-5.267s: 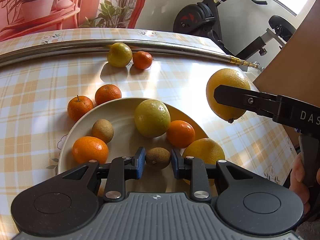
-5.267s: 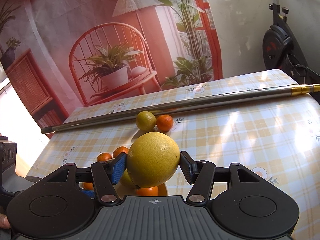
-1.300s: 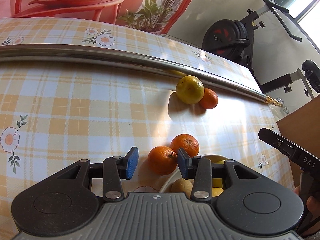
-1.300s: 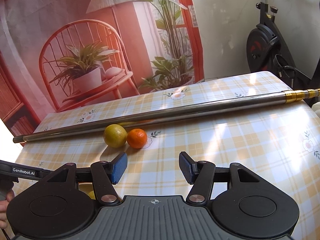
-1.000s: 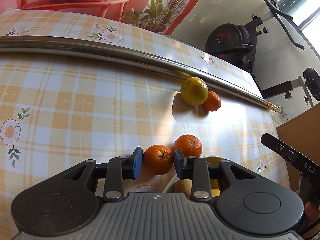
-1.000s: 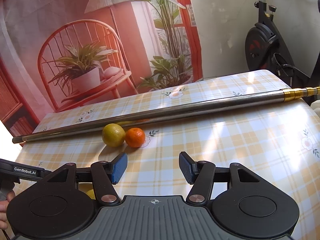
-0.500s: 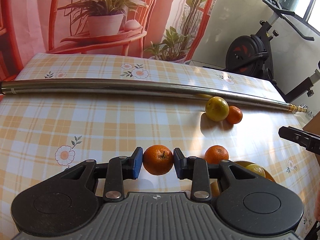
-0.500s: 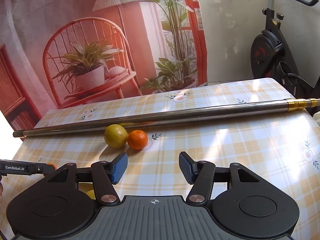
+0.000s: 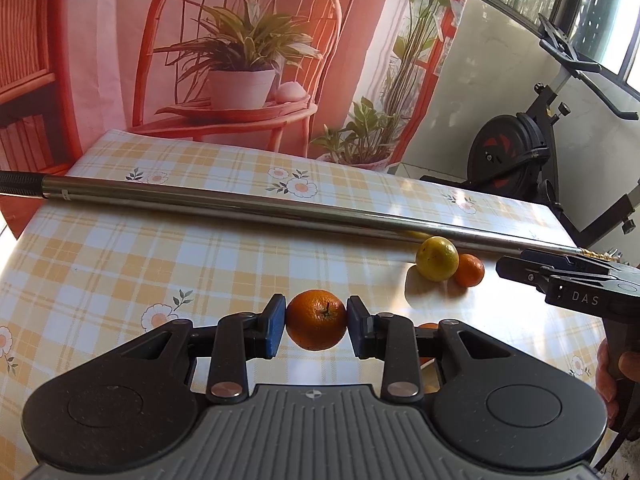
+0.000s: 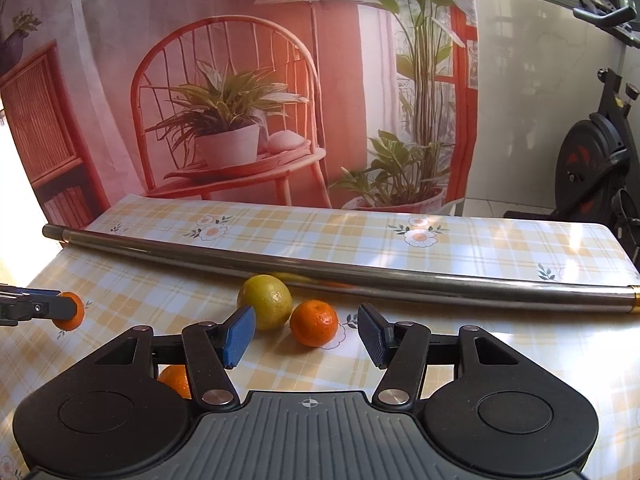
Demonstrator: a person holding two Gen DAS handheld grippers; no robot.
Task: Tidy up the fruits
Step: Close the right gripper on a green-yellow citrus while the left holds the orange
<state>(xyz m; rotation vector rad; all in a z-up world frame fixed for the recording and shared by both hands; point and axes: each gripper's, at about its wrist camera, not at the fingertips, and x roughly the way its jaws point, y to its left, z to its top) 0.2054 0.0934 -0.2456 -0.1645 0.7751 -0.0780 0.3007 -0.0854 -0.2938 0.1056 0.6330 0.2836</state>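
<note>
My left gripper (image 9: 316, 320) is shut on a small orange mandarin (image 9: 317, 319), held up off the checked tablecloth; from the right wrist view the same mandarin (image 10: 72, 312) shows at the far left between the left gripper's fingers. My right gripper (image 10: 306, 334) is open with nothing between its pads. Just beyond it lie a yellow-green citrus (image 10: 265, 296) and a small mandarin (image 10: 314, 323), side by side against the metal pole. These are the citrus (image 9: 437, 258) and the mandarin (image 9: 469, 270) in the left wrist view, where the right gripper's finger (image 9: 560, 276) reaches in.
A long metal pole (image 10: 360, 276) lies across the table behind the fruit. Another mandarin (image 10: 174, 380) peeks out under the right gripper's left finger. An exercise bike (image 9: 520, 148) stands past the table's far right. A printed backdrop (image 10: 240, 100) hangs behind.
The left gripper closed on the mandarin beside the plate and lifted it, tilting up so the plate dropped out of view. The right gripper, still open, shifted closer to the citrus pair.
</note>
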